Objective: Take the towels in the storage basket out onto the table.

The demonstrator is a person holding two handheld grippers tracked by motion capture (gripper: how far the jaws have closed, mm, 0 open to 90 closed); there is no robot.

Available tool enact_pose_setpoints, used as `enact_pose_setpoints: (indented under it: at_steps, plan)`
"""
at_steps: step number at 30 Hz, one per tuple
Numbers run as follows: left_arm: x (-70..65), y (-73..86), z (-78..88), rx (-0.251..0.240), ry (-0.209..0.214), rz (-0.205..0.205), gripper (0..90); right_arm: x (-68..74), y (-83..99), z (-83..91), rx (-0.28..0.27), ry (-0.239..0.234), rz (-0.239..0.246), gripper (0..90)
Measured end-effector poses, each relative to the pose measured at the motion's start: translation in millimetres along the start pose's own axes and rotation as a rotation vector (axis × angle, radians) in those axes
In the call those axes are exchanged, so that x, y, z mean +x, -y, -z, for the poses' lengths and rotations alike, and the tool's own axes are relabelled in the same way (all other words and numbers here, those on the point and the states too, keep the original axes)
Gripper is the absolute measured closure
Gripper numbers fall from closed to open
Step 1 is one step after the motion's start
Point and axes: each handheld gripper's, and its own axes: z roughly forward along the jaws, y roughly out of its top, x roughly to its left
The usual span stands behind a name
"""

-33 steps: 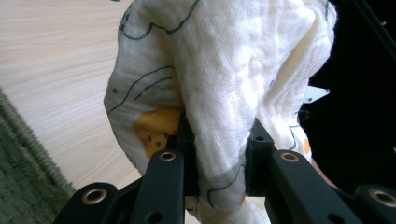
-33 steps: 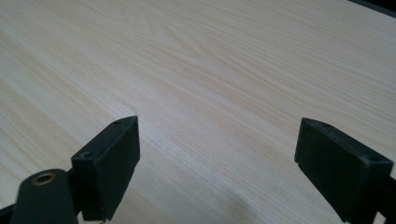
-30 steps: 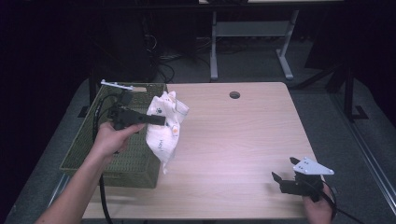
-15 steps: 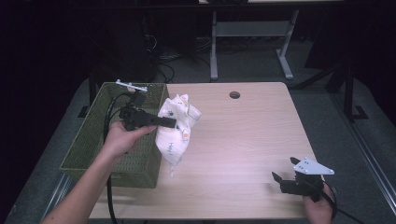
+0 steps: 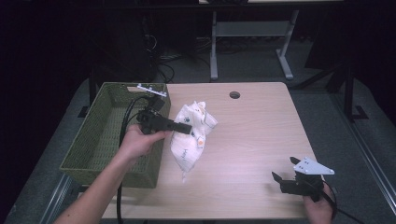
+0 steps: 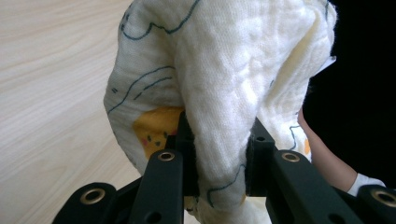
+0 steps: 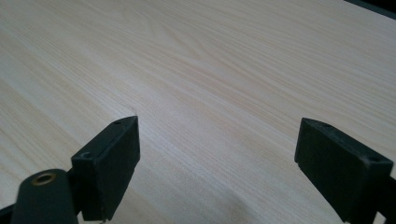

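A white cloth [image 5: 192, 133] with blue line drawings and yellow patches hangs in the air just right of the green wicker basket [image 5: 100, 135]. My left gripper [image 5: 187, 128] is shut on its upper part, and the lower end dangles toward the table. In the left gripper view the cloth [image 6: 224, 79] bunches between the two black jaws of that gripper [image 6: 215, 158], which pinch a thick fold. Near the table's front right corner my right gripper [image 5: 275, 178] rests low, held by a hand. Its jaws stand wide apart in the right gripper view [image 7: 217, 163], with bare wood between them.
The light wooden table [image 5: 261, 135] has a round cable hole [image 5: 234, 95] near its far edge. The basket sits at the table's left edge, its inside dark. A metal desk frame [image 5: 247, 42] and cables stand on the floor beyond.
My left gripper has carried the cloth away from me and slightly right along the basket's side. The right gripper has stayed put.
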Motion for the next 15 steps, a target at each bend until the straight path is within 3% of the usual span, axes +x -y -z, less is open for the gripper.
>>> enact_pose_setpoints:
  at_steps: [10,15]
  plan:
    - [2.2,-5.0,-24.0,0.01,0.016,0.003,72.5,0.9,-0.7,-1.3,0.004,-0.002,0.0,13.7]
    - [-0.5,-10.3,-39.4,0.028,0.022,-0.017,72.5,1.5,-1.1,-0.6,0.004,-0.003,0.004,13.7]
